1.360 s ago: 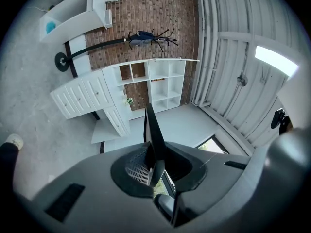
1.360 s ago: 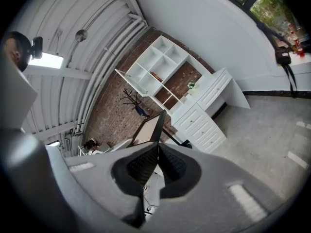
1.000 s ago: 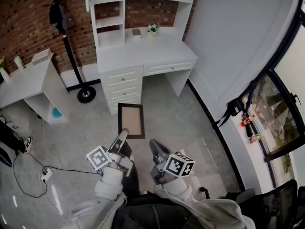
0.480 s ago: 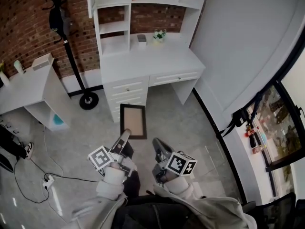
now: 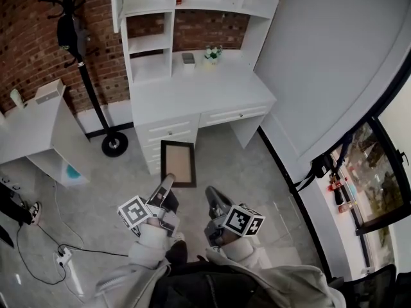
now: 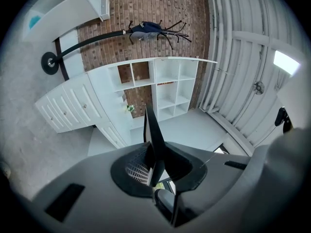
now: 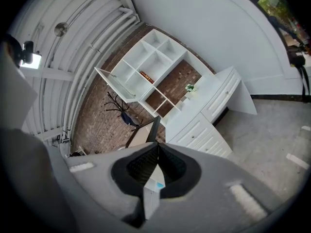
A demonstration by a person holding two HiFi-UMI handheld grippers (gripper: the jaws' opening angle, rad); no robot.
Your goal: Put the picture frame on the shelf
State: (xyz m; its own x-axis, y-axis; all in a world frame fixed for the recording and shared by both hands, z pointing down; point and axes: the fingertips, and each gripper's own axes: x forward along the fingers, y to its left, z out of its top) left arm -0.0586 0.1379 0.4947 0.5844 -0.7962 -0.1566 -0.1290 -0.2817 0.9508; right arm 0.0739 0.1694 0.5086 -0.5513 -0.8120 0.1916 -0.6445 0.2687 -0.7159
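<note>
Left gripper [image 6: 153, 165]: jaws narrow, pinched on the frame's [image 5: 178, 162] near edge. Right gripper [image 7: 156, 163]: jaws likewise closed on the frame, toward its near-right corner. Frame is carried out ahead of both, over the floor, on the near side of the desk [image 5: 199, 90]. Shelf [image 5: 151, 44] is far, above the desk, well apart. Judged: pick-up done; approach and placing are left.

I'm seeing my right gripper [image 7: 156, 152] clamping the dark-edged rectangular picture frame [image 7: 153, 128], with the white wooden shelved desk [image 7: 214, 98] standing far beyond.
</note>
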